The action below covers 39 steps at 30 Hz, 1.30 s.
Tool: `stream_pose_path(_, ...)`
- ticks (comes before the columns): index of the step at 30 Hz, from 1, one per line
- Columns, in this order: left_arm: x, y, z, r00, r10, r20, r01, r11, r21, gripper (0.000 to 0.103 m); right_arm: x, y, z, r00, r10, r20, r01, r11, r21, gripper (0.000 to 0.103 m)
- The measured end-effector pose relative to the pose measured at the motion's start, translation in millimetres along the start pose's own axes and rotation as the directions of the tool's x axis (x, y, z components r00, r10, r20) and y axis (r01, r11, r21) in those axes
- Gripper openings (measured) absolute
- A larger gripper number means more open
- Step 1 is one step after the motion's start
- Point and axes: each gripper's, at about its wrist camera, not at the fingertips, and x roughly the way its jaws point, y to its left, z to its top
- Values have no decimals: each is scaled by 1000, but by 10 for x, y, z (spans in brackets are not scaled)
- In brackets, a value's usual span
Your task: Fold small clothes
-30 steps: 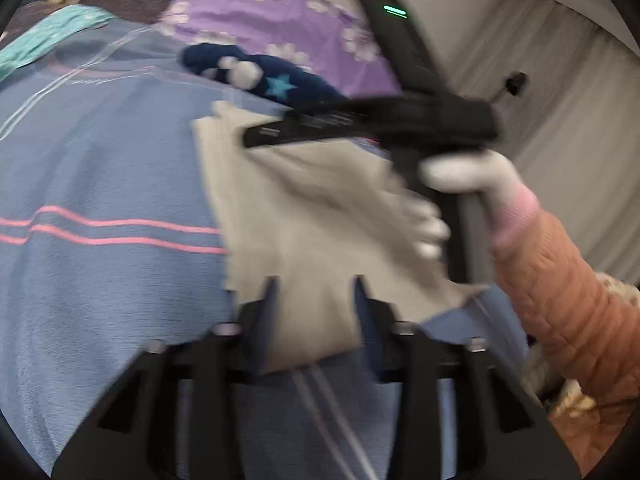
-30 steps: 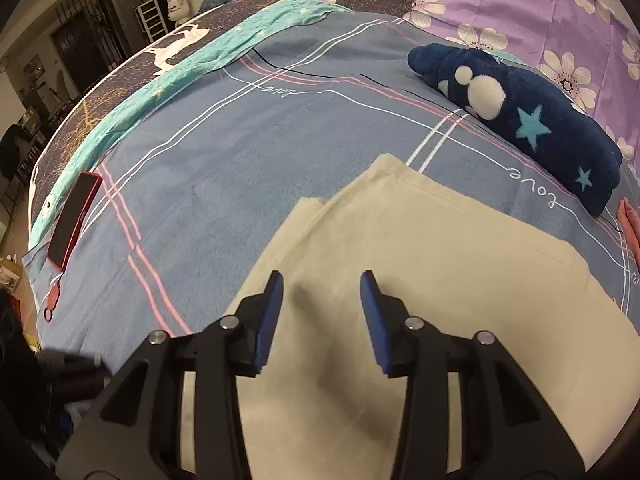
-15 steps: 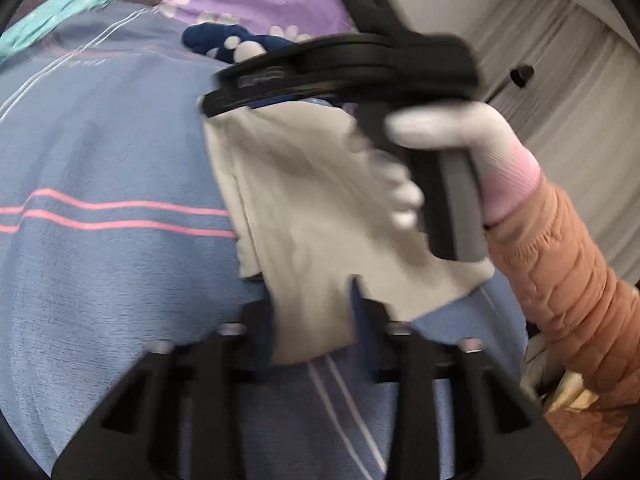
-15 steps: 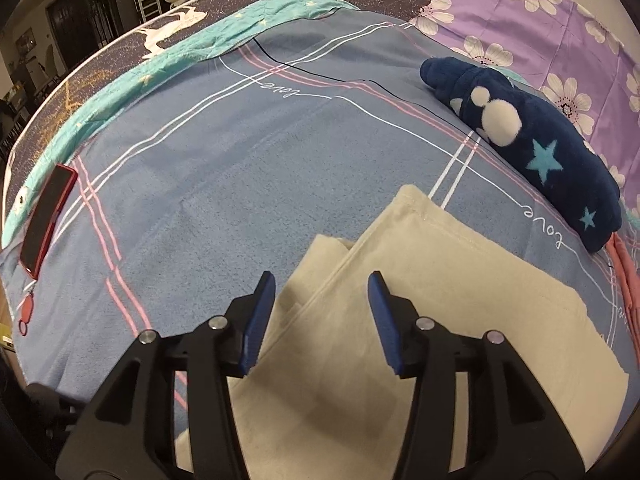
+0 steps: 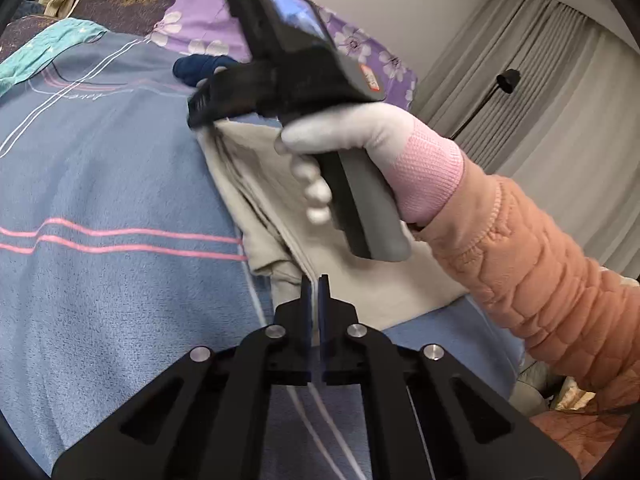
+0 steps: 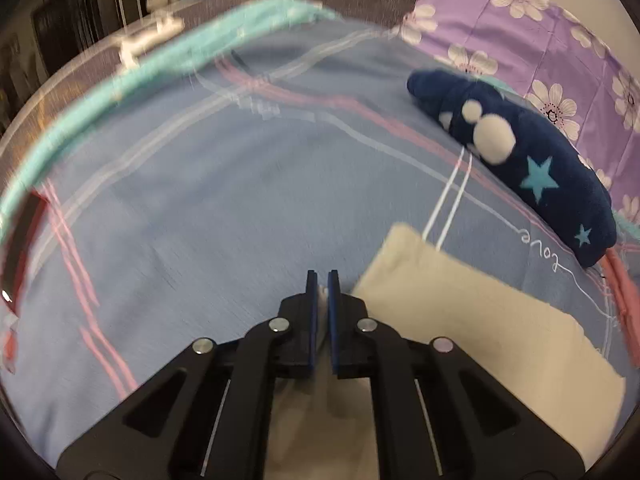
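Both sets of jaws just snapped closed since earlier frames: left gripper (image 5: 315,280) pinching cream garment (image 5: 352,276) edge, lower centre; right gripper (image 6: 322,276) clamped on its corner; garment lies on blue blanket (image 6: 200,208), navy plush (image 6: 532,168) upper right

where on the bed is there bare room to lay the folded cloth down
The widest bare patch of blue blanket lies between the teal border, the red phone and the cream cloth. It is crowded towards the navy star plush and purple floral pillow.
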Motion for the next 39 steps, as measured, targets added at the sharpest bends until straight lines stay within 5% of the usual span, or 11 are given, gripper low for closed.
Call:
stream_pose_path(3,-53,-79,-37,999,32,-5,-32,998,50,1,-89,17,72,998,52,35,-51,999,-7,3)
stream_pose_path(7,78,71,-179,980,181,-84,-178,983,51,2,279,-35,-8,993,109,-53,-108,994,20,3)
stream_pose_path(9,29,178,-209,983,161,-89,-162,987,-7,2,335,-121,-60,987,157,-32,-155,986,67,4)
stream_pose_path(13,-37,195,-215,979,182,-90,-182,983,2,5,-17,-281,-77,983,178,44,-182,975,126,32)
stream_pose_path(19,-198,261,-88,983,185,-3,-185,983,-12,9,-940,-444,-516,983,89,163,-91,996,6,61)
stream_pose_path(24,-139,116,216,989,130,63,-134,989,59,17,-1282,-796,-1210,984,27,178,-48,992,115,57)
stream_pose_path(26,49,104,288,992,119,31,-121,989,81,28,-1376,-990,-1533,980,-63,188,17,972,236,43)
stream_pose_path(29,486,229,210,958,273,-88,-262,958,113,31,-1288,-1273,-1941,988,-110,104,61,918,391,40)
stream_pose_path(31,460,242,218,966,247,-81,-241,967,83,31,-1068,-1337,-2153,993,-119,-6,111,906,407,39)
stream_pose_path(37,272,244,206,963,266,-50,-264,964,43,32,-1188,-1215,-2098,990,-137,29,116,920,375,42)
stream_pose_path(39,178,295,196,962,272,-19,-271,962,19,33,-1341,-1006,-2094,987,-134,94,103,954,282,42)
